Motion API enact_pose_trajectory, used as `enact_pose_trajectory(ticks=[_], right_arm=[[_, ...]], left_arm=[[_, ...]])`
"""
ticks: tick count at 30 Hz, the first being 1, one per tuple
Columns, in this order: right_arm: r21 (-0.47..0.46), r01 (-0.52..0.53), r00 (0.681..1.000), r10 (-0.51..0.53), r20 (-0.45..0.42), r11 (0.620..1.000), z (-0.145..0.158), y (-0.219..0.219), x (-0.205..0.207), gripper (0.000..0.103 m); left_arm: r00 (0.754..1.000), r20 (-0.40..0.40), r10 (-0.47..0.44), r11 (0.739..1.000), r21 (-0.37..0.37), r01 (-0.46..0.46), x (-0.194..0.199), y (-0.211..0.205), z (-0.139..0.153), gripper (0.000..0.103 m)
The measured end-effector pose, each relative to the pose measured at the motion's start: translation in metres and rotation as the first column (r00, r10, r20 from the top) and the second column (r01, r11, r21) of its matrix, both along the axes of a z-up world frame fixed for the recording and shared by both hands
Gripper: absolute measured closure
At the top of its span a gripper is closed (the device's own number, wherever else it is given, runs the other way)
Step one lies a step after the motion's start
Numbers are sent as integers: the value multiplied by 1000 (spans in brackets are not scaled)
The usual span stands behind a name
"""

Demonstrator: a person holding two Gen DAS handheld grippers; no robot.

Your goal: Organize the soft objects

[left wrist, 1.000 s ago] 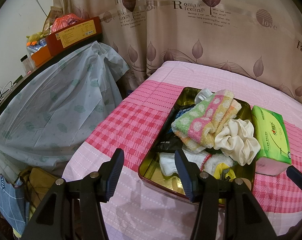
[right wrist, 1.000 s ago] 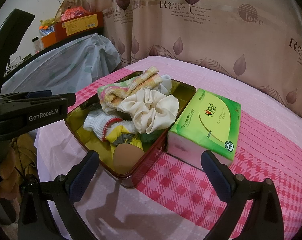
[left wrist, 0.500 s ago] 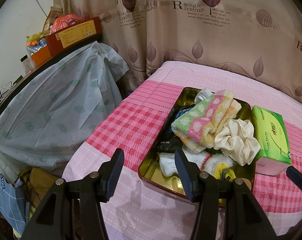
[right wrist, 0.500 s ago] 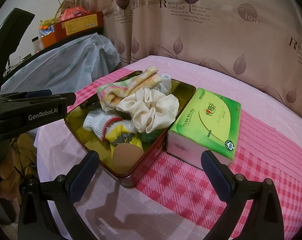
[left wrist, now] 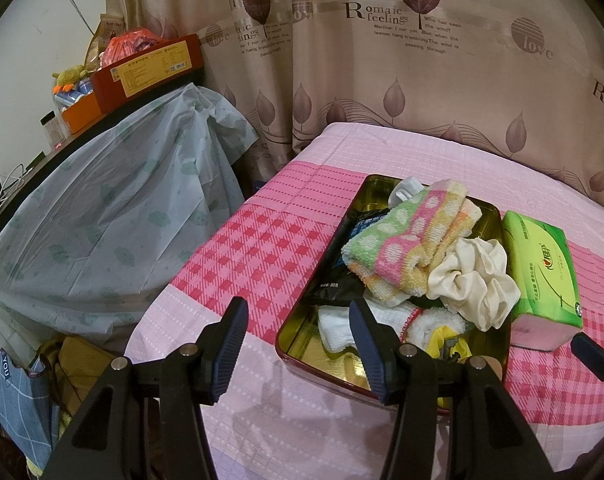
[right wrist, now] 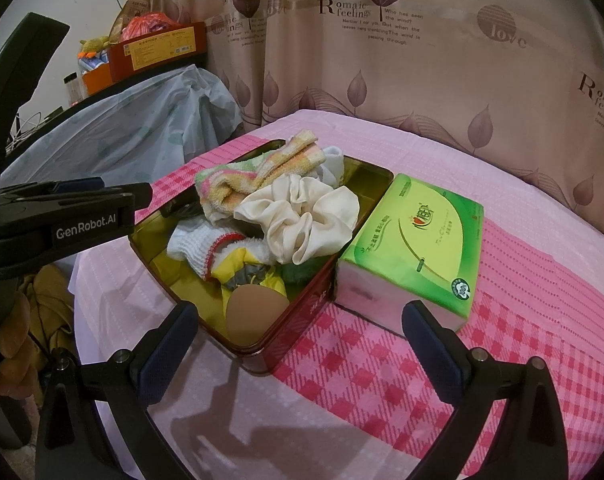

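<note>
left gripper [left wrist: 298, 344]: fingers apart, nothing between them, held above the near left corner of the tin; right finger overlaps the white sock in view. Its side also shows in the right wrist view [right wrist: 74, 216].
right gripper [right wrist: 298, 344]: fingers wide apart, empty, held over the tablecloth in front of the tin and tissue pack.
tablecloth [right wrist: 342, 392]: pink with red check band, covers the table under everything.
tin [right wrist: 302, 312]: red outside, gold inside, open, sits on the tablecloth; holds the soft items.
beige sponge [right wrist: 254, 308]: rounded, at the tin's near corner, leaning on the wall.
yellow cloth [right wrist: 242, 268]: yellow and grey, just behind the sponge, inside the tin.
white sock [right wrist: 198, 244]: red-trimmed cuff, near left part of the tin, touching the yellow cloth.
cream scrunchie [right wrist: 302, 220]: on top of the pile, middle of the tin, toward the tissue side.
striped towel [left wrist: 406, 240]: green, pink, yellow with dots, folded, on the pile at the far left of the tin.
black packet [left wrist: 342, 264]: flat along the tin's left wall, under the towel.
tissue pack [right wrist: 414, 244]: green, outside the tin, touching its right wall.
covered furniture [left wrist: 102, 220]: pale blue plastic sheet, left of the table.
curtain [left wrist: 422, 60]: beige with leaf print, behind the table.
</note>
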State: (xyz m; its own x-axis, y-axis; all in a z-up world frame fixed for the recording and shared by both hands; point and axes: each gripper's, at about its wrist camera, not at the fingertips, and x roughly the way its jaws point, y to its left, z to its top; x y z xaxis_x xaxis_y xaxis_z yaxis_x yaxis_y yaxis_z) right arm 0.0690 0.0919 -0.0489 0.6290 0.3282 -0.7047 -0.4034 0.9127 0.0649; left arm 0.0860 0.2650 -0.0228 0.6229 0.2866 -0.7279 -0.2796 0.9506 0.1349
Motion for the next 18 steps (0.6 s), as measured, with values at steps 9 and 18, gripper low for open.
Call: enact_pose_trajectory(ticks=[9,18], right_arm=[[-1,1,1000,-1,0,1000,-1,1,-1,2],[0,-1,1000,1,3,1000,-1,2,-2,2]], left_arm=[[1000,4,-11,1000,0,11,0,-1,0,49],[1000,10,-23,1000,2,23,1,-2,2,49]])
